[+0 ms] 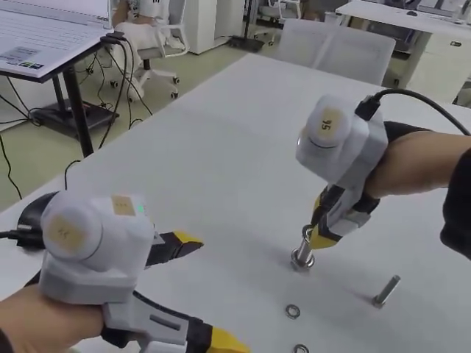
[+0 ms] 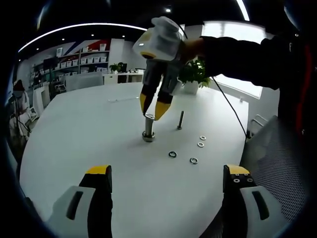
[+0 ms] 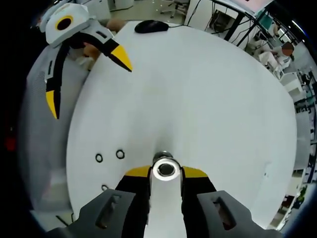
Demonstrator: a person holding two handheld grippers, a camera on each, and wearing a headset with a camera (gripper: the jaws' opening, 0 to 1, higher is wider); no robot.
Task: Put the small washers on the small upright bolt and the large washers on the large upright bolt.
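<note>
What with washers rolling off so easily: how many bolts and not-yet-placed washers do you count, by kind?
Bolts: 2 (large bolt, small bolt)
Loose washers: 4
Washer in the right claw: 1
Total: 7

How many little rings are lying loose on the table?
4 loose washers: that one and another nearer, two more by the small bolt. The right tongs hold a fifth washer; others may be hidden.

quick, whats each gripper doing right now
Left gripper: open, holding nothing.
Right gripper: closed on a washer, just above the large bolt.
</note>
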